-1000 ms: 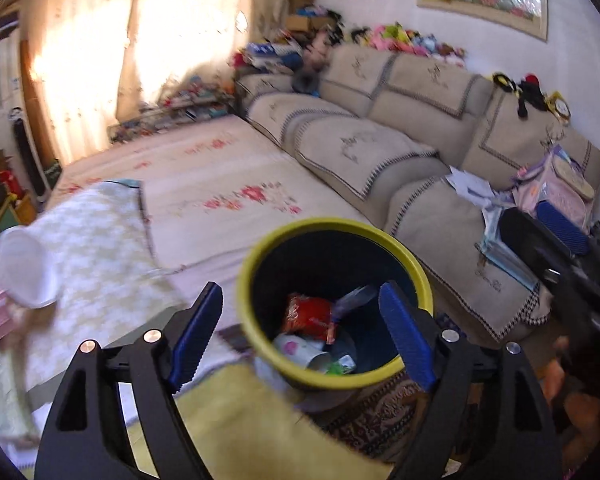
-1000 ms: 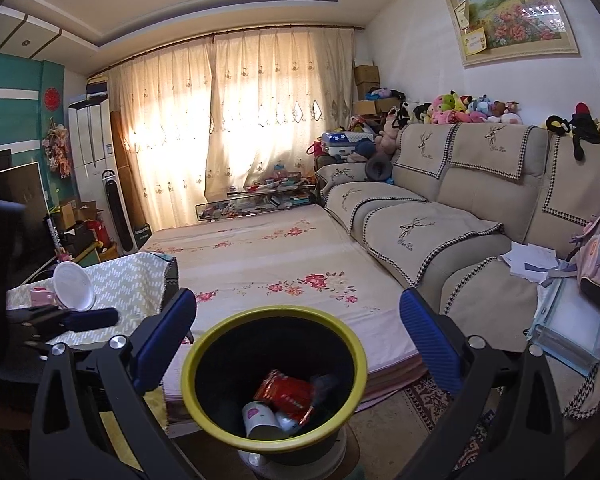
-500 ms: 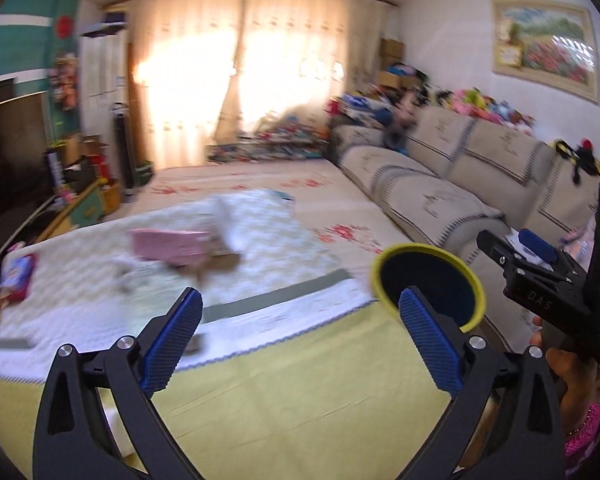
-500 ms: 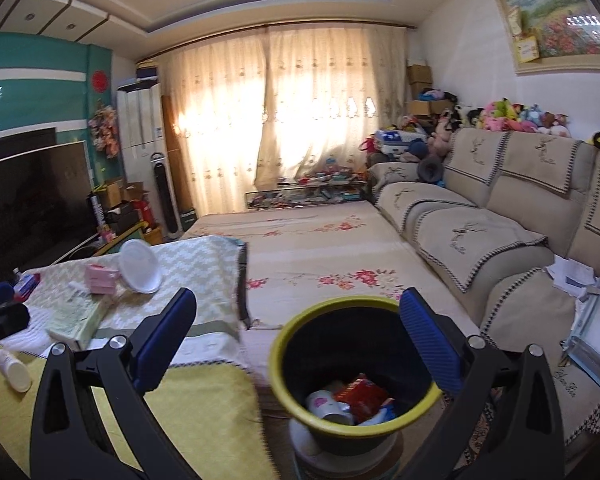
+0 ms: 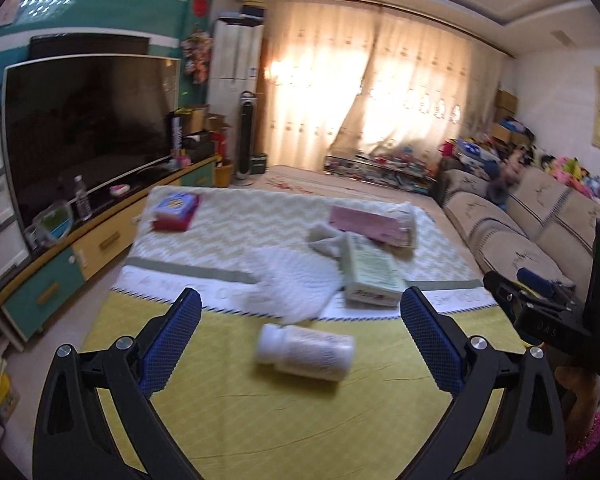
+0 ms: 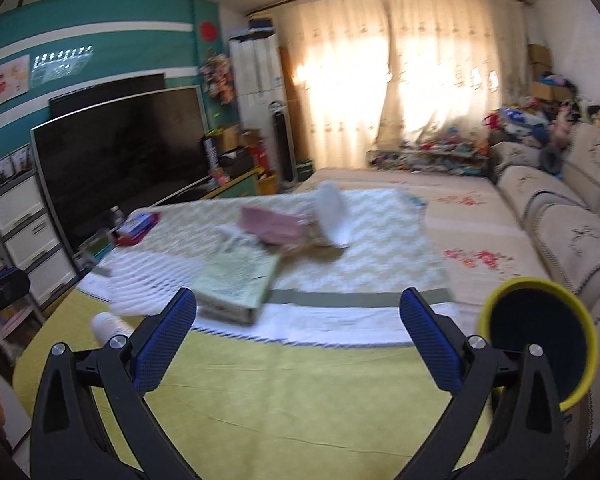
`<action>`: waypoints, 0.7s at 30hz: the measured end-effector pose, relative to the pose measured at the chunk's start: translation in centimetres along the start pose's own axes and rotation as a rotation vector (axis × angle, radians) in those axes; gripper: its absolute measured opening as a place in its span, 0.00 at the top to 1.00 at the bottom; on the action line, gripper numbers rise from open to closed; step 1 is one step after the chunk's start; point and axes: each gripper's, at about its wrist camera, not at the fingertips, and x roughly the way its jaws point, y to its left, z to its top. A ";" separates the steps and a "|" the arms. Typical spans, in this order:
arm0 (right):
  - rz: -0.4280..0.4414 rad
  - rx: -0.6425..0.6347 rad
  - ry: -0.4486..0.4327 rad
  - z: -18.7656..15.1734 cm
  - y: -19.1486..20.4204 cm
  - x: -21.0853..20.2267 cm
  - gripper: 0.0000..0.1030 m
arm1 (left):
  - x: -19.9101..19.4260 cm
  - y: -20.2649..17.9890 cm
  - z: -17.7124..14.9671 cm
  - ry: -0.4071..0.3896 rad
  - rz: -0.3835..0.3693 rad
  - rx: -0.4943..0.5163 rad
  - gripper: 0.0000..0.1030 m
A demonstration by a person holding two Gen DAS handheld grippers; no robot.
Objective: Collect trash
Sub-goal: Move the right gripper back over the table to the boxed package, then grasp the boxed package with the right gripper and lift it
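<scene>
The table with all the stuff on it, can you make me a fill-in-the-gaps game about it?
1. The white bottle on the yellow cloth is lying on its ____.
2. The trash bin beside the table has a rim coloured ____.
3. The left gripper has its blue fingers spread apart, so it is ____.
4. The pink box sits on the cloth with the ____ pattern.

Missing words: side; yellow; open; zigzag
</scene>
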 end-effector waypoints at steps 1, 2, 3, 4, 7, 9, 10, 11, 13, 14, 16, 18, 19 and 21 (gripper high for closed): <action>0.024 -0.008 0.018 0.0 0.9 0.7 0.06 | -0.1 0.4 -0.1 0.000 0.009 -0.009 0.05; 0.050 -0.018 0.042 0.0 2.0 1.7 0.06 | -0.2 1.1 -0.2 0.000 0.020 -0.020 0.05; 0.061 -0.025 0.054 -0.1 2.7 2.2 0.06 | -0.3 1.0 -0.2 0.000 0.025 -0.025 0.05; 0.071 -0.033 0.069 0.0 3.6 3.1 0.06 | -0.4 1.6 -0.3 -0.003 0.031 -0.033 0.05; 0.065 -0.037 0.105 0.4 5.3 5.5 0.06 | -0.3 1.7 -0.3 -0.005 0.039 -0.040 0.05; 0.054 -0.024 0.127 0.7 5.8 7.1 0.06 | -0.1 1.6 -0.2 -0.003 0.035 -0.041 0.05; 0.042 -0.018 0.141 0.8 6.0 8.3 0.06 | 0.1 1.7 -0.2 0.000 0.031 -0.041 0.05; 0.026 -0.001 0.164 0.9 6.0 9.4 0.06 | 0.2 1.6 -0.3 0.002 0.028 -0.041 0.05; 0.006 0.037 0.197 0.9 5.8 11.1 0.06 | 0.5 1.6 -0.3 0.005 0.023 -0.040 0.05; -0.004 0.047 0.212 0.9 5.8 11.7 0.06 | 0.6 1.6 -0.3 0.007 0.022 -0.041 0.05; -0.025 0.055 0.228 1.0 6.0 12.8 0.06 | 0.9 1.7 -0.3 0.010 0.017 -0.045 0.05; -0.048 0.057 0.239 1.0 6.3 13.5 0.06 | 1.2 1.8 -0.4 0.015 0.012 -0.052 0.05; -0.053 0.060 0.242 1.0 6.6 13.8 0.06 | 1.3 2.0 -0.4 0.017 0.010 -0.054 0.05; -0.080 0.065 0.252 0.6 6.9 14.5 0.06 | 1.6 2.0 -0.5 0.022 0.007 -0.054 0.05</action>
